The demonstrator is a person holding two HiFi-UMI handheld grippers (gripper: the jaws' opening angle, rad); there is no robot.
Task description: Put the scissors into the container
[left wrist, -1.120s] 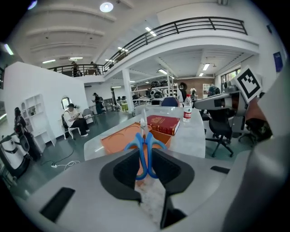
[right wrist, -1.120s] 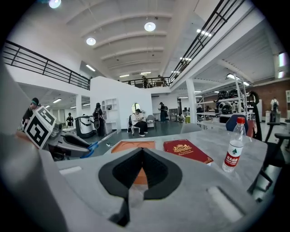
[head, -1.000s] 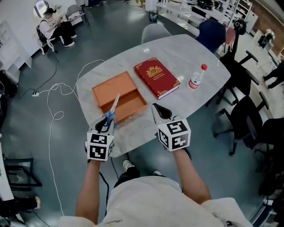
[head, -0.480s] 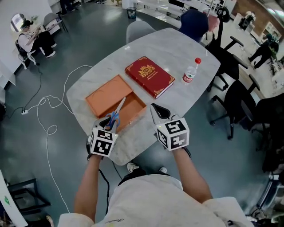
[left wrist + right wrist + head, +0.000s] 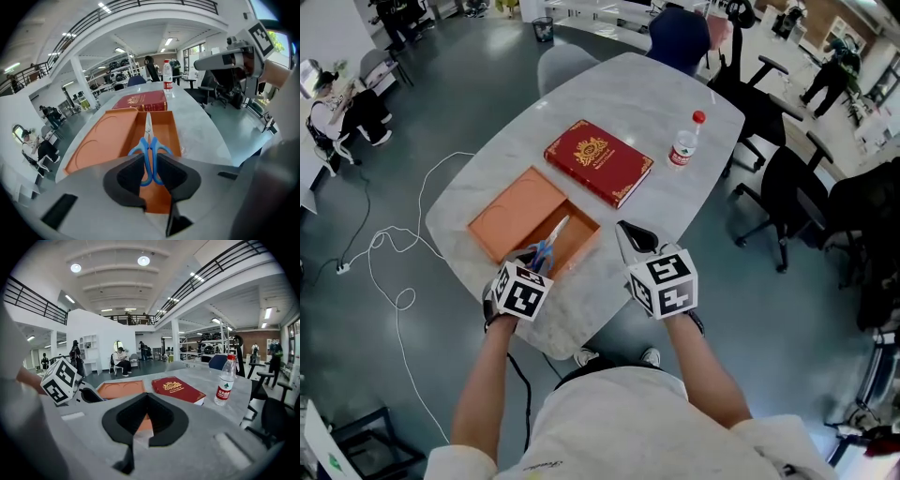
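Currently, one pair of blue-handled scissors (image 5: 149, 140) is pinched by its handles between the jaws of the left tool (image 5: 151, 161). The blades are closed and point away from the person. They are held over the deeper half of the container (image 5: 581, 239), along its length. Whether the blades touch its floor cannot be told.

One container is counted: an orange box lying open on the table (image 5: 647, 103) as two joined halves, a deeper tray nearer the right tool and a shallower half with a curved groove on the far side. Only the scissors are seen in or over it.

The right tool (image 5: 636, 234) is held just beside the near right corner of the container, above the table edge. In the right gripper view its jaws are pressed together at the tips and nothing is held between them.

Two tools are counted, each with one marker cube.

One red book (image 5: 598, 161) with a gold crest lies flat just beyond the container. One clear water bottle (image 5: 683, 150) with a red cap stands upright to the right of the book, apart from it.
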